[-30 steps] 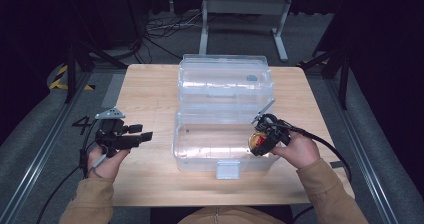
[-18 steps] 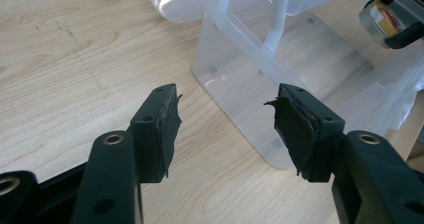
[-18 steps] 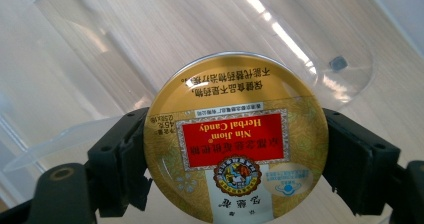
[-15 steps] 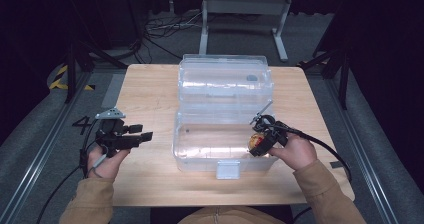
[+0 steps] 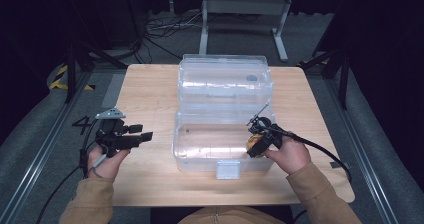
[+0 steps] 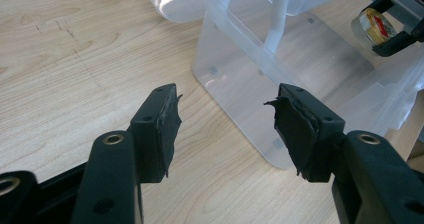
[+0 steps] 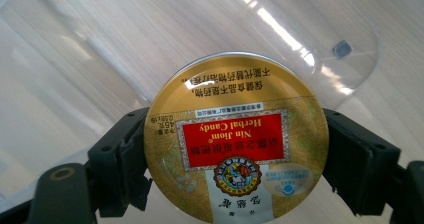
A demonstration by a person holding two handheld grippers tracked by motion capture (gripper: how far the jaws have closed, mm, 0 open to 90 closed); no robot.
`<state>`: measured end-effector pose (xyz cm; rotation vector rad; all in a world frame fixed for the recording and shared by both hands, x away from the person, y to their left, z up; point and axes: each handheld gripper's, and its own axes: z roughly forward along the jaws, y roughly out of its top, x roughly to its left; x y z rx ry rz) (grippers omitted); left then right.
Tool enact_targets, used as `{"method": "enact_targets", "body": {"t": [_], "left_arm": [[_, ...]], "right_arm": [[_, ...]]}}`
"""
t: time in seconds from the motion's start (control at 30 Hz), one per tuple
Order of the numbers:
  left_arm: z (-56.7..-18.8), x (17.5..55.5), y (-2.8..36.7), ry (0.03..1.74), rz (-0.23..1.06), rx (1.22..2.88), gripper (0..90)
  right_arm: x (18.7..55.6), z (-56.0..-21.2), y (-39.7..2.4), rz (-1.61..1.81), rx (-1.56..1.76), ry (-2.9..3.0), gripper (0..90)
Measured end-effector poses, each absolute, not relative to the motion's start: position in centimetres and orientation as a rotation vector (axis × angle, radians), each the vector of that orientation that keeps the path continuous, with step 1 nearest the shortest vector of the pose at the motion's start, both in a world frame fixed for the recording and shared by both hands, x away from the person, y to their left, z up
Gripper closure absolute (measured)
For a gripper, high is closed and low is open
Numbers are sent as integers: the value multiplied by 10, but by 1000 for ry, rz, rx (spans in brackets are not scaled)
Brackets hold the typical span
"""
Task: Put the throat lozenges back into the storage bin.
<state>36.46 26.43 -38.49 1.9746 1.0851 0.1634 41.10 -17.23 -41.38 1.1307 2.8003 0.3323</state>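
Tin (image 7: 236, 144) of herbal candy sits clamped by its rim in the right gripper (image 5: 258, 143), over the clear bin's (image 5: 200, 156) open right end (presumably for lowering in); the left gripper (image 5: 136, 137), left of the bin, gapes empty.

The person wears tan long sleeves (image 5: 95, 204) and grips matte black two-jaw tongs, the left tongs (image 5: 141, 135) topped by a grey three-cornered plate (image 5: 111, 113), each trailing a black cable (image 5: 320, 151).
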Motion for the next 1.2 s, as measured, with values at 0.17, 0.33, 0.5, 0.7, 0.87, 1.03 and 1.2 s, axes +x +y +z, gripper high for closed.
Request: {"method": "enact_targets", "body": {"t": [0.17, 0.33, 0.5, 0.7, 0.87, 1.03, 1.2], "left_arm": [[-385, 364, 265, 1088, 164, 1975, 435], [-385, 365, 265, 1086, 165, 1975, 435], [-385, 365, 264, 1089, 161, 1975, 434], [-386, 365, 264, 1093, 159, 1974, 434], [-386, 365, 264, 1093, 158, 1973, 434], [-386, 365, 265, 1093, 158, 1974, 434], [-386, 365, 265, 1092, 157, 1974, 434]], "right_arm": [[411, -414, -172, 329, 1138, 2795, 201], [412, -414, -171, 311, 1154, 2792, 200], [412, -416, -170, 280, 1159, 2781, 199], [412, -417, -169, 257, 1156, 2779, 199], [412, -417, -169, 254, 1157, 2778, 200], [412, -417, -169, 251, 1154, 2778, 199], [412, -417, -169, 246, 1138, 2776, 197]]}}
